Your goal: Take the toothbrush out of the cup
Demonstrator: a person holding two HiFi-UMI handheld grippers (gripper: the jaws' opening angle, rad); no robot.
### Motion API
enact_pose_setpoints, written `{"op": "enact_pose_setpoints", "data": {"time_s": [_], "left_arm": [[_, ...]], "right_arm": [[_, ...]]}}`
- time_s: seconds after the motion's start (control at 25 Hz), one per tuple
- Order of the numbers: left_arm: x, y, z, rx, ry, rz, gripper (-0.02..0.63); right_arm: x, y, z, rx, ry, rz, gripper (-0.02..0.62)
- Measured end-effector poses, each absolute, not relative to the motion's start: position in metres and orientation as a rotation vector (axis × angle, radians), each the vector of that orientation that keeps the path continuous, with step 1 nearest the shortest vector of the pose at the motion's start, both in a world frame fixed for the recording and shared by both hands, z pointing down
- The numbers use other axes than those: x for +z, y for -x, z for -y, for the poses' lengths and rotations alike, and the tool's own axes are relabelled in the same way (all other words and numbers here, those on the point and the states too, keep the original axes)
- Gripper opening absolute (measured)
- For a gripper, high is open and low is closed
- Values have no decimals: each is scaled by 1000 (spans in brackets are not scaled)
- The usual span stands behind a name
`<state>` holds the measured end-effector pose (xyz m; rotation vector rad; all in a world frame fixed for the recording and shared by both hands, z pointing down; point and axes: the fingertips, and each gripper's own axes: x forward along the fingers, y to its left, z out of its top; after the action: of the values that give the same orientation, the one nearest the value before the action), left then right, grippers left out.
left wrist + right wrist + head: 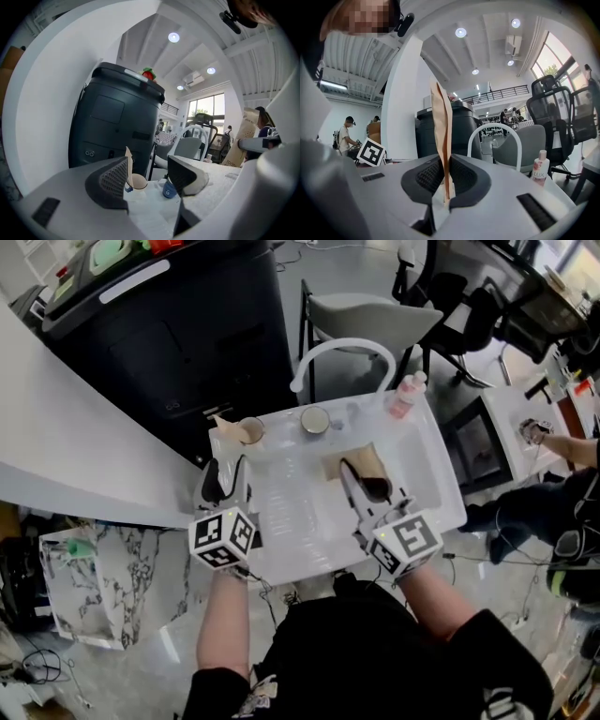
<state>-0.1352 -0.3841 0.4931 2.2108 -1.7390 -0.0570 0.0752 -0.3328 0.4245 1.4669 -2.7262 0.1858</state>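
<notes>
Well, on my far left a white counter (56, 427) curves past a dark cabinet (178, 334), and both stand beyond the left gripper (225, 476). Its jaws are spread wide with nothing between the pads. It hangs over the left end of the white sink (441, 474). Just ahead of its tips sits the cup (249, 431), with a tan strip standing up in it. A small jar (314, 420) is to the cup's right, and nothing lies between the jaws and the cup. The white faucet (342, 348) arches over the sink's far edge, between my two grippers. The right gripper (356, 474) is clamped on the toothbrush (440, 122), a flat brown sleeve held upright and out of the cup. A pink bottle (405, 397) stands ahead of it to the right. Past the sink are a grey chair (370, 315) and, at the far right, a seated person (562, 484).
</notes>
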Motion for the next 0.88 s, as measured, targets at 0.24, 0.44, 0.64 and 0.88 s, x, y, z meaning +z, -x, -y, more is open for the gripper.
{"op": "enact_pose_setpoints", "data": {"time_s": [0.24,0.44,0.64,0.88], "left_arm": [[521,143,418,-29,-2157,1746,250],[543,152,444,2,-2121,1769,250],[564,155,466,33,-2088,1779,250],[588,156,486,85,-2071,1761,250]], "right_arm": [[435,-78,350,203,-1447,2708,28],[439,-85,362,207,-1443,2690,28],[444,-93,372,209,-1445,2671,28],[455,-97,379,237,-1442,2653,28]]}}
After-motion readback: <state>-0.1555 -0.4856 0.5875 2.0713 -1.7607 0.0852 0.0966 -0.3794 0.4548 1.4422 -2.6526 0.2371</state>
